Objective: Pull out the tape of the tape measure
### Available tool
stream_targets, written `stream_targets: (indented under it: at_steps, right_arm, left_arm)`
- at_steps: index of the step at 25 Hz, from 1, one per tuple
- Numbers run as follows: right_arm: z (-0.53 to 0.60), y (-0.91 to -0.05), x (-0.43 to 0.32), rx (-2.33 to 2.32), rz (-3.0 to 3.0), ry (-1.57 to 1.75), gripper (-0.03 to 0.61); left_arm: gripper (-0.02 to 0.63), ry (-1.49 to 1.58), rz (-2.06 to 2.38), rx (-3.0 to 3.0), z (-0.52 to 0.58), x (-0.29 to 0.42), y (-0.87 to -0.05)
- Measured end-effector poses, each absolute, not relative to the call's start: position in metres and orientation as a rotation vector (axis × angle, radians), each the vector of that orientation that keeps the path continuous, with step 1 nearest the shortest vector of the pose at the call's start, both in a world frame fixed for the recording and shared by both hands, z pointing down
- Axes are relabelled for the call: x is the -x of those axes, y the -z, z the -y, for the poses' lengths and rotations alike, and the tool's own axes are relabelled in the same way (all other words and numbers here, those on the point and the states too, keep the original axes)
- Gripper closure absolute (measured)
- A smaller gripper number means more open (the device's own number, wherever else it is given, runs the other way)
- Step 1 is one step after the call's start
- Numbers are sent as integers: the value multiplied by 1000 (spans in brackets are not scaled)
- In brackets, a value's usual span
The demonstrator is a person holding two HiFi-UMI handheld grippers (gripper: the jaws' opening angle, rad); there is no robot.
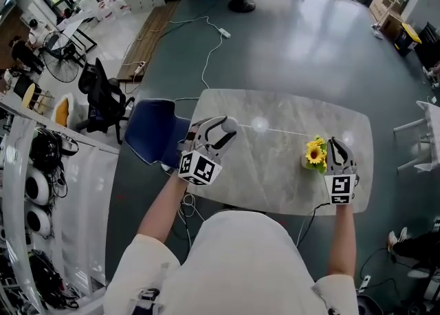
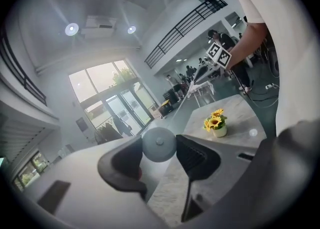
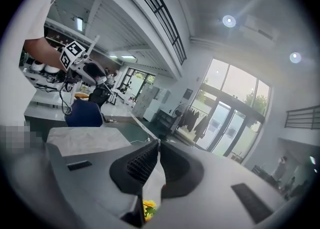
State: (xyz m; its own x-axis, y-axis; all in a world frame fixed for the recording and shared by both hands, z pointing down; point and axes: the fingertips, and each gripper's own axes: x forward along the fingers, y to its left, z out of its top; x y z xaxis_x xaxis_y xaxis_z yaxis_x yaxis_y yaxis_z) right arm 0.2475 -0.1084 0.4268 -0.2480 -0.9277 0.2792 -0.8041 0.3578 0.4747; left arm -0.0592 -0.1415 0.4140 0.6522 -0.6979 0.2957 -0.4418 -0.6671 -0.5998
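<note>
Both grippers hover over the marble table (image 1: pixel 268 186). In the head view my left gripper (image 1: pixel 223 130) is shut on the round white tape measure case (image 1: pixel 229 126). The left gripper view shows that case (image 2: pixel 159 144) pressed between the two dark pads. A thin pale tape (image 1: pixel 282 131) runs out of it rightwards to my right gripper (image 1: pixel 335 145). In the right gripper view the jaws (image 3: pixel 158 145) are pinched together on the tape's end, and the tape (image 3: pixel 142 127) stretches away toward the other hand.
A small pot of yellow sunflowers (image 1: pixel 315 153) stands on the table just left of the right gripper. A blue chair (image 1: pixel 155 130) sits at the table's left edge. White cables (image 1: pixel 206 59) trail over the floor beyond, and racks (image 1: pixel 41 169) line the left side.
</note>
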Motion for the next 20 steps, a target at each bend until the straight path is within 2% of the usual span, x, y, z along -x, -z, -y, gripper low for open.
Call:
stream_targets:
  at_steps: [20]
  right_arm:
    - [119,-434,-247,-1464,2104,358,538]
  left_arm:
    - [397,758,-880,2448,145,63,-427]
